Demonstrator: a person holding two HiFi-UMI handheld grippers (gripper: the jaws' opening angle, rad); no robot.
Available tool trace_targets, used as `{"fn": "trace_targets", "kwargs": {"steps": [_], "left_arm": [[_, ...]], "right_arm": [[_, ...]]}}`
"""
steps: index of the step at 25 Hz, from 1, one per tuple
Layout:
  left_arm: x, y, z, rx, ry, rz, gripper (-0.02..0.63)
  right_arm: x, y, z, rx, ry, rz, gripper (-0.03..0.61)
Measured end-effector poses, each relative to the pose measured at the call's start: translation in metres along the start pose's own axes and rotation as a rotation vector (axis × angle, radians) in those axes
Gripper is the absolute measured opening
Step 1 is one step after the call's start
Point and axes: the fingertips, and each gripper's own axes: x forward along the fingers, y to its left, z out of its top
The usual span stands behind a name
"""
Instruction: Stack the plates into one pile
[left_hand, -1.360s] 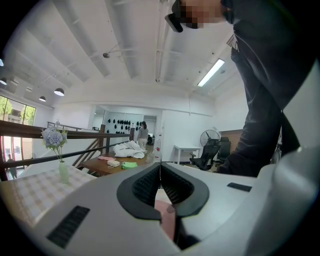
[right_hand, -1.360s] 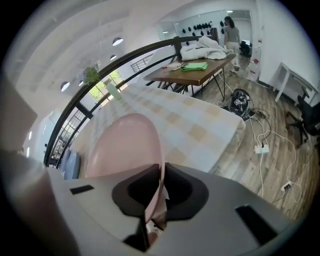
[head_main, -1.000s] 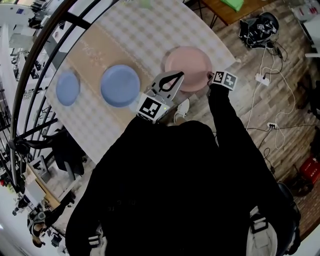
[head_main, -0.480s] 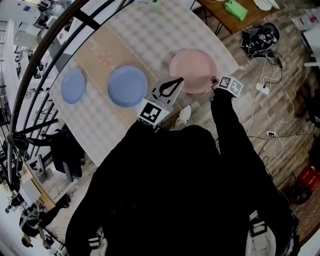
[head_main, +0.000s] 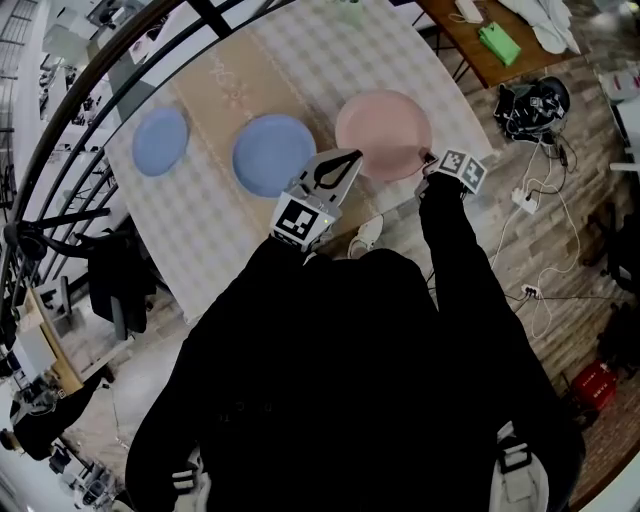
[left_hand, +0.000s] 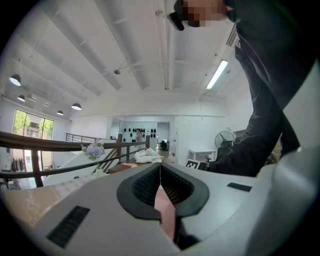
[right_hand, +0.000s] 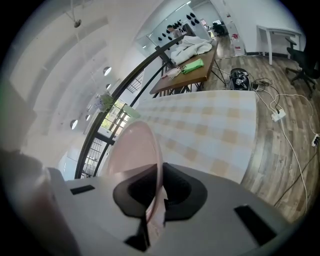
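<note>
**Pink plate gripped at its rim, with the two blue plates to the left**

The right claw (head_main: 428, 158) is clamped on the near-right rim of the pink plate (head_main: 383, 133). In the right gripper view, the rim runs edge-on between the two dark pads and the plate's disc fans out ahead of the tips. The pads bite only the lip, probably because the lip is the one part of a shallow plate thin enough to pinch. The claw angles down onto the rim from the table's edge. No view shows whether the plate's far side has left the checked tablecloth (head_main: 300, 60).

The left claw (head_main: 352, 154) has its jaws together and holds nothing. It sits just beside the pink plate's left rim, pointing roughly level. In the left gripper view only the room lies beyond the tips, and a pink sliver shows through the slit behind them. It looks parked there as a guard or a ready second support.

The large blue plate (head_main: 273, 154) lies just left of the left claw. The small blue plate (head_main: 161, 141) is farther left again, well apart from both claws. No plate rests on another, so the pile is not yet begun. The pink plate is likely the first to be carried.
</note>
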Motion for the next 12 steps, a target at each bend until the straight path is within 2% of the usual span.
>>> {"fn": "trace_targets", "kwargs": {"steps": [12], "left_arm": [[-0.077, 0.051, -0.004, 0.010, -0.008, 0.187, 0.020]], "right_arm": [[0.054, 0.097, -0.053, -0.123, 0.132, 0.087, 0.024]]}}
